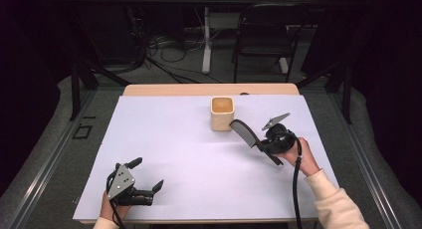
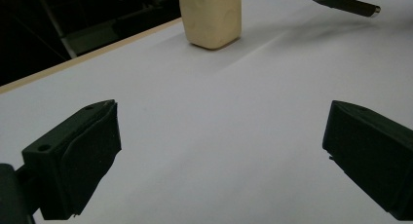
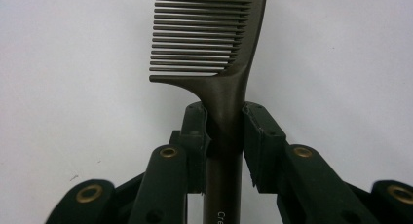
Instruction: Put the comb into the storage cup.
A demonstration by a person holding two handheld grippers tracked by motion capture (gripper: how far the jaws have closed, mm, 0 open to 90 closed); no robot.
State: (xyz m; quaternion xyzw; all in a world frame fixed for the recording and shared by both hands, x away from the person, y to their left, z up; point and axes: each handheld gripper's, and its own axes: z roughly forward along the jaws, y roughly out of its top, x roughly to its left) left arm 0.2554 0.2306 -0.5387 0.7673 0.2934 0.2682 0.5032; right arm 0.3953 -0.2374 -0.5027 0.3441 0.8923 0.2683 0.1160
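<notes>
While the right gripper (image 1: 263,145) sits at about four o'clock on the white table (image 1: 199,149), its jaws are clamped on the handle of a dark comb (image 3: 214,53), just below the teeth. The comb's toothed end points toward ten o'clock, near a cream square cup (image 1: 222,113) standing upright at one o'clock. The left gripper (image 1: 145,174) rests at seven o'clock, jaws spread wide, nothing between them.

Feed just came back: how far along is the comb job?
Done: the right hand-held gripper is shut on the comb, held above the table beside the beige cup. In hand: carrying it. Left, probably: putting it in the cup. The left hand-held gripper waits open.
</notes>
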